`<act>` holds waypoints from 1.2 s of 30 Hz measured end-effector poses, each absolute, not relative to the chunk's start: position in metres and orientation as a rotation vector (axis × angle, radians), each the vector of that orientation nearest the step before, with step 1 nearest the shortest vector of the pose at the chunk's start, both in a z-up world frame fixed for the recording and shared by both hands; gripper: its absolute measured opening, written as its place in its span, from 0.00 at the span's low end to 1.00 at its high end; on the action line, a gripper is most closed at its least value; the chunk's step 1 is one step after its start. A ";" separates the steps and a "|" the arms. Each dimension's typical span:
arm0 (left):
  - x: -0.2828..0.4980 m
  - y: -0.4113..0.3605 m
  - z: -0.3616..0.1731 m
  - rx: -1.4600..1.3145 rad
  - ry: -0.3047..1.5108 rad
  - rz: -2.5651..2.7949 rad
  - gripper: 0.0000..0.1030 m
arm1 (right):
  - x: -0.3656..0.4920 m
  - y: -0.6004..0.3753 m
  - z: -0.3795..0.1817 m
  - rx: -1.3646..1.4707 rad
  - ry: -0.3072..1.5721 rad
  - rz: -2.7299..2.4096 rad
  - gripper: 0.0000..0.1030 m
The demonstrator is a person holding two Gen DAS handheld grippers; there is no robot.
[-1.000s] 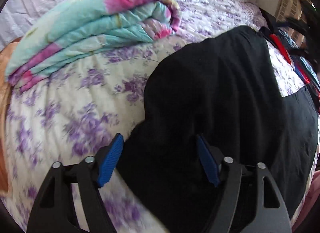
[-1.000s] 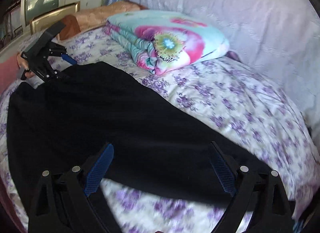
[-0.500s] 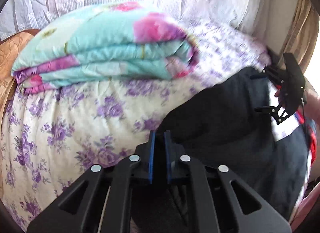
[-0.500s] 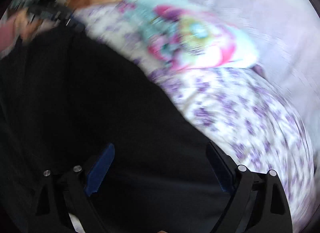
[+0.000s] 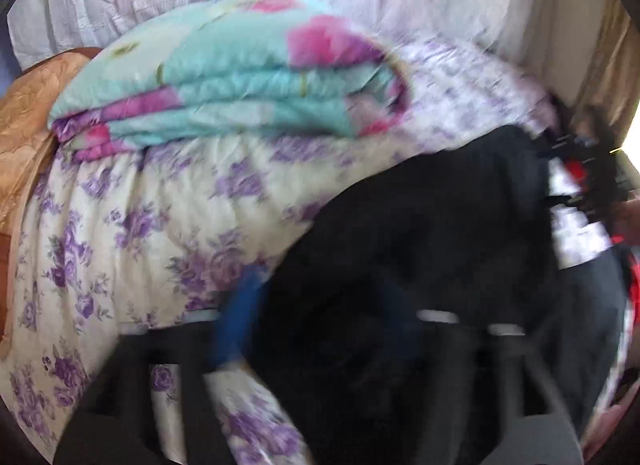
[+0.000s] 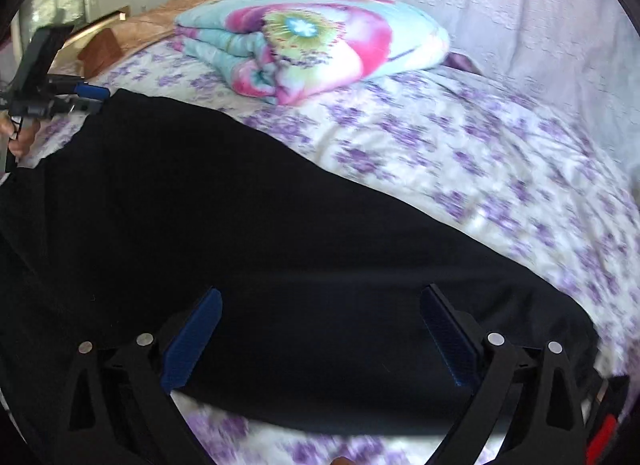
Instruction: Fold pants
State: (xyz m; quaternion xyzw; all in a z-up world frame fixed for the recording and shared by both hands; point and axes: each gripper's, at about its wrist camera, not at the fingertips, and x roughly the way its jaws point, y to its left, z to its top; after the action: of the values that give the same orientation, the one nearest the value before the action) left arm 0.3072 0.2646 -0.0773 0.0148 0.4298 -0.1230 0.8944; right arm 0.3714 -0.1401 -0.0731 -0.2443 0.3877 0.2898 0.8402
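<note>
Right wrist view: bed (image 6: pixel 500 169) with purple-flower cover takes most of the frame, folded quilt (image 6: pixel 320 37) at the back. Black pants (image 6: pixel 240 225) lie flat across the bed, long axis running diagonally from far left to near right.

Right gripper (image 6: pixel 320 339) hangs over the near-right end of the pants, jaws opening and about as wide as they go; cloth lies below and between the blue pads, but they don't press on it. Nothing held.

Left gripper (image 6: pixel 86 99) sits at the far-left end, just at the pants' edge. Left wrist view is blurred: left gripper (image 5: pixel 316 325) jaws opening, black cloth between the pads, no grip that I can see.

So one gripper per end, each nearer its own end of the long axis. Next move probably a pinch at both ends, then bring one end over the other along that axis. Right end's hem runs across the right jaws, so a straight drop should catch it.
</note>
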 end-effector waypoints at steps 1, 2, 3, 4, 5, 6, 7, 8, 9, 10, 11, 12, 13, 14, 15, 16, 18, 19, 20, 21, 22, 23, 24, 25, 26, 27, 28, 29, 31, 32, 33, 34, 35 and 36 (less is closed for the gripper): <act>0.312 0.261 -0.085 0.051 0.913 -0.229 0.88 | 0.363 -0.148 -0.063 -0.522 0.826 0.584 0.97; 0.315 0.259 -0.090 0.055 0.929 -0.239 0.88 | 0.359 -0.154 -0.057 -0.520 0.824 0.566 0.97; 0.317 0.256 -0.096 0.046 0.944 -0.268 0.88 | 0.344 -0.164 -0.041 -0.509 0.807 0.535 0.97; 0.317 0.254 -0.100 0.047 0.945 -0.282 0.81 | 0.332 -0.175 -0.026 -0.496 0.781 0.509 0.97; 0.316 0.250 -0.105 0.062 0.945 -0.303 0.65 | 0.325 -0.184 -0.015 -0.484 0.758 0.485 0.97; 0.315 0.247 -0.106 0.069 0.943 -0.320 0.60 | 0.309 -0.199 0.005 -0.456 0.714 0.433 0.97; 0.314 0.247 -0.104 0.059 0.933 -0.336 0.45 | 0.301 -0.209 0.017 -0.433 0.691 0.408 0.97; 0.313 0.249 -0.101 0.014 0.936 -0.383 0.29 | 0.290 -0.222 0.032 -0.399 0.662 0.377 0.97; 0.313 0.252 -0.097 -0.030 0.937 -0.412 0.27 | 0.281 -0.233 0.046 -0.366 0.632 0.350 0.97; 0.312 0.253 -0.094 -0.048 0.929 -0.418 0.25 | 0.271 -0.245 0.063 -0.327 0.599 0.327 0.97; 0.309 0.254 -0.089 -0.056 0.914 -0.419 0.23 | 0.266 -0.254 0.073 -0.302 0.581 0.323 0.97; 0.306 0.252 -0.084 -0.056 0.897 -0.422 0.23 | 0.261 -0.261 0.084 -0.278 0.567 0.334 0.97; 0.302 0.249 -0.076 -0.054 0.874 -0.430 0.22 | 0.260 -0.264 0.087 -0.272 0.564 0.352 0.97; 0.294 0.245 -0.064 -0.050 0.831 -0.449 0.22 | 0.260 -0.264 0.088 -0.282 0.566 0.370 0.97; 0.287 0.242 -0.051 -0.044 0.786 -0.467 0.22 | 0.260 -0.263 0.086 -0.300 0.570 0.376 0.97; 0.282 0.241 -0.041 -0.041 0.755 -0.479 0.22 | 0.264 -0.257 0.081 -0.338 0.581 0.390 0.97; 0.267 0.239 -0.015 -0.051 0.683 -0.511 0.22 | 0.276 -0.240 0.065 -0.411 0.606 0.430 0.97; 0.258 0.238 -0.004 -0.057 0.656 -0.524 0.22 | 0.287 -0.228 0.052 -0.435 0.616 0.469 0.97; 0.255 0.234 0.004 -0.055 0.641 -0.532 0.22 | 0.295 -0.217 0.044 -0.438 0.625 0.502 0.97; 0.246 0.230 0.013 -0.046 0.619 -0.554 0.22 | 0.307 -0.204 0.031 -0.434 0.637 0.562 0.97; 0.235 0.226 0.022 -0.030 0.596 -0.577 0.22 | 0.312 -0.196 0.025 -0.433 0.640 0.600 0.97; 0.220 0.218 0.032 0.005 0.568 -0.611 0.22 | 0.319 -0.183 0.015 -0.436 0.637 0.652 0.97; 0.208 0.211 0.038 0.033 0.548 -0.637 0.22 | 0.324 -0.173 0.008 -0.451 0.632 0.687 0.97; 0.195 0.205 0.044 0.063 0.527 -0.666 0.22 | 0.326 -0.164 0.003 -0.474 0.627 0.709 0.97; 0.180 0.197 0.048 0.105 0.506 -0.690 0.22 | 0.330 -0.155 -0.002 -0.508 0.616 0.723 0.97; 0.165 0.188 0.051 0.157 0.484 -0.708 0.22 | 0.333 -0.145 -0.007 -0.555 0.595 0.730 0.97; 0.156 0.184 0.052 0.184 0.476 -0.717 0.22 | 0.336 -0.137 -0.009 -0.597 0.566 0.744 0.97; 0.148 0.178 0.051 0.209 0.475 -0.729 0.22 | 0.338 -0.133 -0.010 -0.622 0.545 0.759 0.97; 0.138 0.170 0.048 0.240 0.479 -0.745 0.22 | 0.346 -0.125 -0.011 -0.667 0.540 0.808 0.97; 0.134 0.166 0.046 0.259 0.482 -0.740 0.22 | 0.351 -0.122 -0.012 -0.690 0.556 0.836 0.97; 0.131 0.165 0.045 0.270 0.486 -0.736 0.22 | 0.359 -0.116 -0.017 -0.727 0.588 0.877 0.97; 0.129 0.165 0.044 0.275 0.491 -0.734 0.22 | 0.365 -0.112 -0.022 -0.755 0.612 0.905 0.97; 0.128 0.166 0.042 0.278 0.497 -0.731 0.22 | 0.369 -0.111 -0.027 -0.772 0.629 0.922 0.97; 0.128 0.167 0.041 0.278 0.502 -0.727 0.22 | 0.377 -0.105 -0.037 -0.798 0.674 0.955 0.97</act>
State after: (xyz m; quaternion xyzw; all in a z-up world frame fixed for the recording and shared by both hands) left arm 0.1277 0.1665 0.0409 0.1340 0.2420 -0.3505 0.8948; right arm 0.3772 -0.1049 -0.0369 -0.3664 0.3094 0.4386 0.7600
